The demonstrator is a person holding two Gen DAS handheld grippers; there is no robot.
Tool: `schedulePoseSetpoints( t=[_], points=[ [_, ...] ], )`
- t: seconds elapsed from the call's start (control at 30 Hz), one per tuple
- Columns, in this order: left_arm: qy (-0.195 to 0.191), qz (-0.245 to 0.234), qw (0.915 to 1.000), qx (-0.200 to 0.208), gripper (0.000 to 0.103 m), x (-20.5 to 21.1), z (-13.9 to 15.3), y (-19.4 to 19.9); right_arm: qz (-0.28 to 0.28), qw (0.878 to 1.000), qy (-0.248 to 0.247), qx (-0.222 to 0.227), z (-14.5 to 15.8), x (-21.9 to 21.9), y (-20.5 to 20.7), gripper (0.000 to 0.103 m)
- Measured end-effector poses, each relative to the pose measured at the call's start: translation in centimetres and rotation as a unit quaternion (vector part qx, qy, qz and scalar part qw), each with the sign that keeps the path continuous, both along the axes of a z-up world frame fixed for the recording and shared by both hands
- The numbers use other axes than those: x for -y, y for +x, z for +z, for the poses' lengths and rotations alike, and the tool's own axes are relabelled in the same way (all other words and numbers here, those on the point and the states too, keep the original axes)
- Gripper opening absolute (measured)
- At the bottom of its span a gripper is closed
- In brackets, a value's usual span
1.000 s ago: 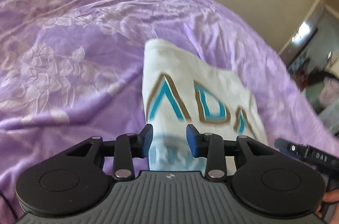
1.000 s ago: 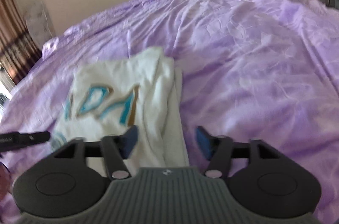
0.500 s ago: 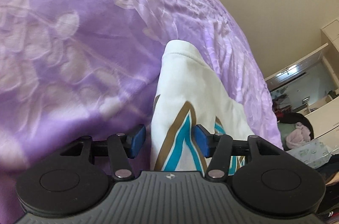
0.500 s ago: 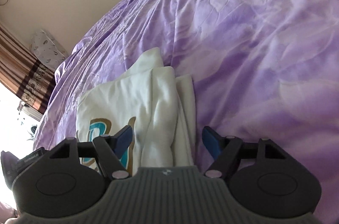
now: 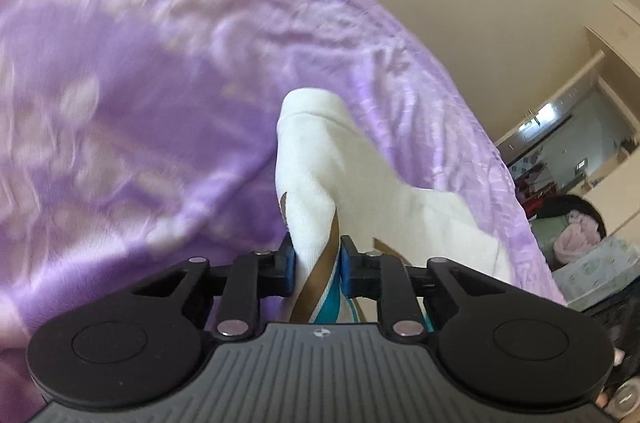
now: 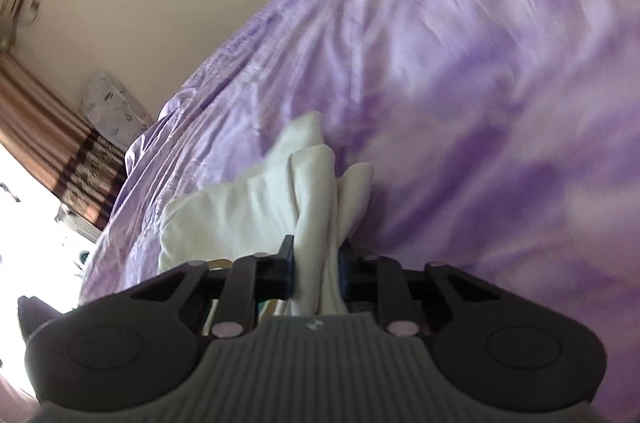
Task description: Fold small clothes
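White garment (image 5: pixel 316 183) with teal-brown lettering lies partly folded on purple bedspread (image 5: pixel 120 143). Left gripper (image 5: pixel 317 265) closing on printed edge, cloth between pads. Right gripper (image 6: pixel 316 269) closing on bunched plain layers (image 6: pixel 316 191). Risk: uneven bites let inner layers slip, so fold skews or bedspread drags along.

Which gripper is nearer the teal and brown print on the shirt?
Left. The left gripper pinches the shirt on the print; the right gripper closes on plain white folds.
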State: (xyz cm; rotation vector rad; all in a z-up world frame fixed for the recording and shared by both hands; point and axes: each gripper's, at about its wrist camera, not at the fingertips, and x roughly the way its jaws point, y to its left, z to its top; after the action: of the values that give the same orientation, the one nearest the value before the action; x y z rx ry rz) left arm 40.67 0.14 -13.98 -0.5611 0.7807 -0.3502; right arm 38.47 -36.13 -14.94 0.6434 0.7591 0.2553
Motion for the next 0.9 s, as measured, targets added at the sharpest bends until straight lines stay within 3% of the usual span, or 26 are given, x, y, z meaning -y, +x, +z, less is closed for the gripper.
schedulePoseSetpoints(
  t=[0.27,0.63,0.77,0.9],
  points=[
    [0.04,-0.005,0.9968,0.069,0.02,-0.5,7.9,-5.7,0.005,0.996,-0.057,0.075,8.9,-3.6,-4.1,0.013],
    [0.089,0.01,0.9819,0.166,0.019,-4.6,20.5,-15.6,0.033,0.984,-0.054,0.165,20.0,-9.2,-13.9,0.013],
    [0.123,0.016,0.9783,0.166,0.019,-6.2,22.9,-18.3,0.054,0.982,-0.039,0.179,22.6,-11.8,-17.1,0.013],
    [0.156,0.026,0.9764,0.147,0.019,-7.6,22.3,-19.3,0.079,0.984,-0.024,0.161,22.5,-14.0,-18.4,0.013]
  ],
)
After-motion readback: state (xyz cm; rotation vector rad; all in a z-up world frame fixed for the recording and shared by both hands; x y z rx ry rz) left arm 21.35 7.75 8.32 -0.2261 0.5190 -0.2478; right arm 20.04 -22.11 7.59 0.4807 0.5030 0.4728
